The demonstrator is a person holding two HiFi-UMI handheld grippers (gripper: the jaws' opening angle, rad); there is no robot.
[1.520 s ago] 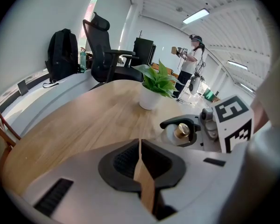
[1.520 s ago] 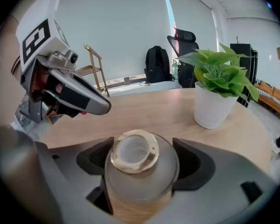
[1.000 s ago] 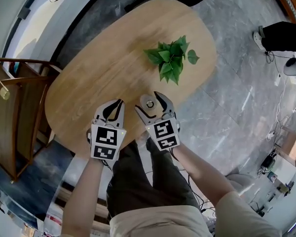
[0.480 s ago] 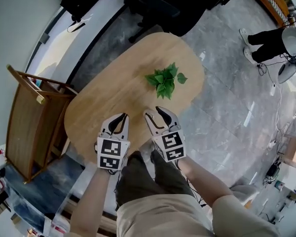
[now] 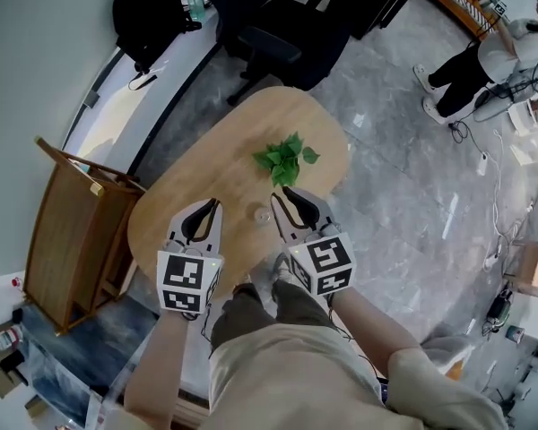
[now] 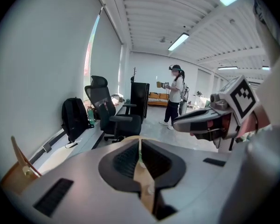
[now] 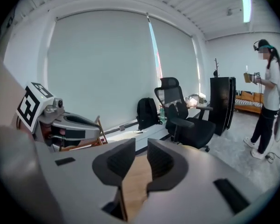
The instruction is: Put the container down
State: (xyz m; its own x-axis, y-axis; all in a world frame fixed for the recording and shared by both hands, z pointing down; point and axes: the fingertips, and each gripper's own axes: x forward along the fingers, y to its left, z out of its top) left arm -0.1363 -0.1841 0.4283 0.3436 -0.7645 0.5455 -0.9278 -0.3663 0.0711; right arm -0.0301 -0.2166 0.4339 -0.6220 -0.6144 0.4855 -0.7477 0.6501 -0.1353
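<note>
The container (image 5: 262,214), a small pale round thing, stands alone on the oval wooden table (image 5: 206,173), far below and between both grippers. My left gripper (image 5: 214,206) is held high over the near table edge, its jaws (image 6: 140,141) shut with nothing in them. My right gripper (image 5: 287,195) hangs to the right of the container; its jaws (image 7: 141,146) have just been closing and stand a narrow gap apart with nothing between them. Each gripper shows in the other's view: the right one (image 6: 210,120), the left one (image 7: 70,125).
A leafy green plant (image 5: 282,158) sits on the table beyond the container. A wooden chair (image 5: 76,240) stands at the left, a black office chair (image 5: 287,38) and a backpack (image 5: 146,12) at the far side. A person (image 5: 480,56) stands at the upper right.
Both grippers have risen well above the table, which looks smaller now. The right jaws, wide around the container a second ago, have narrowed; the container stays on the table.
</note>
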